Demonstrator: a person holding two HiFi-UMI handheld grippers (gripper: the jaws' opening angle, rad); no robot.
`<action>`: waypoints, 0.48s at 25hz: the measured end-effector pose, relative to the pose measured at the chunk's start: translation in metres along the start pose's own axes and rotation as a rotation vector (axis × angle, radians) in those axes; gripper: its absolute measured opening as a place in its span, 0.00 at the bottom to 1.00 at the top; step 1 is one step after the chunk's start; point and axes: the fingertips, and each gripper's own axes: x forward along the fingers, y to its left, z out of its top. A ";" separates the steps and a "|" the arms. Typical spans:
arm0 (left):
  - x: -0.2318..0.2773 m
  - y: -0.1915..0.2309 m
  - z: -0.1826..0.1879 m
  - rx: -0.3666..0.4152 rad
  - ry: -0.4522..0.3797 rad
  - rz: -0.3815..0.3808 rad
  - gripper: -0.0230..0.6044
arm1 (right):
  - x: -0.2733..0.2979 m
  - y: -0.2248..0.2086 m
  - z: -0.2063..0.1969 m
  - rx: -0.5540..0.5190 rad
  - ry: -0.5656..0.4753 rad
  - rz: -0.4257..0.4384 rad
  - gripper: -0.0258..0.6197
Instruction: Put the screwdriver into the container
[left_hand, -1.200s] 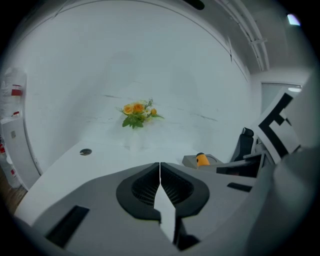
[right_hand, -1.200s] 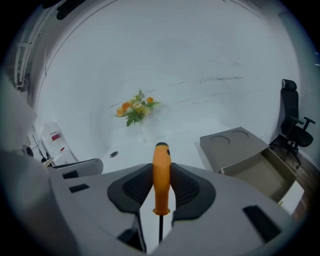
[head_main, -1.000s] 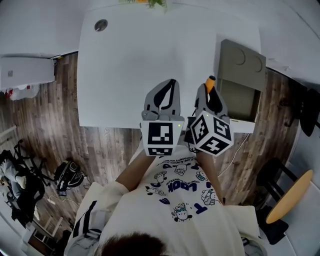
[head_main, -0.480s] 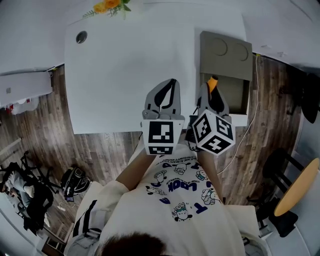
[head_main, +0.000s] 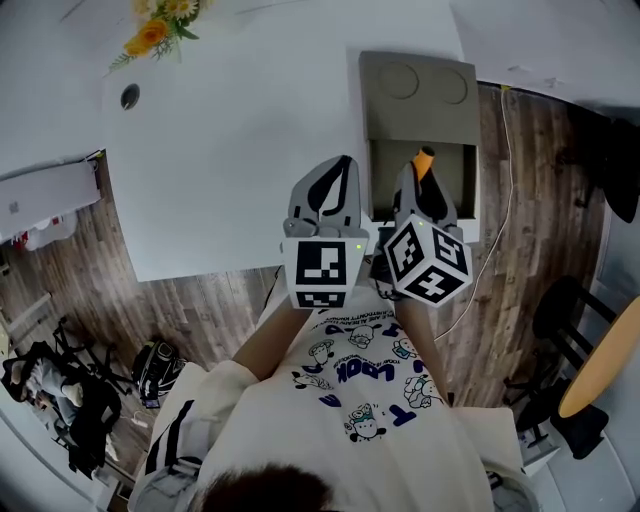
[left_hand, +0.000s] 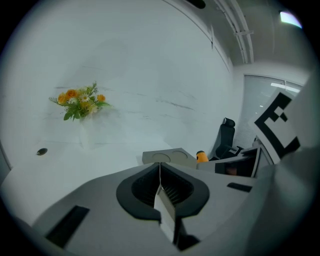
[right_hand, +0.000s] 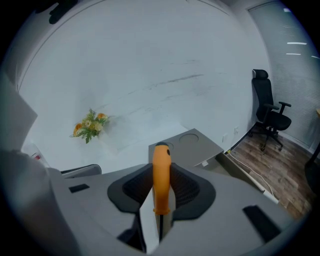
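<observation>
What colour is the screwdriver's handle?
Orange; the screwdriver handle shows best in the right gripper view.

Your screwdriver has a plain orange handle. Your right gripper and left gripper are light grey with black pads, and each is patterned at the back with black squares on white. The container is a dull grey-beige, and the table under it is white. The flowers are orange and yellow with green leaves. The floor is brown wood grain. Your shirt is cream with dark blue print.
</observation>
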 end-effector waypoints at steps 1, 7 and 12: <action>0.003 -0.004 0.000 0.002 0.003 -0.003 0.07 | 0.001 -0.004 0.001 0.004 0.003 0.000 0.23; 0.023 -0.026 -0.005 0.013 0.028 -0.018 0.07 | 0.008 -0.030 0.004 0.033 0.014 -0.010 0.23; 0.044 -0.044 -0.014 0.022 0.052 -0.027 0.07 | 0.019 -0.059 0.002 0.066 0.031 -0.023 0.23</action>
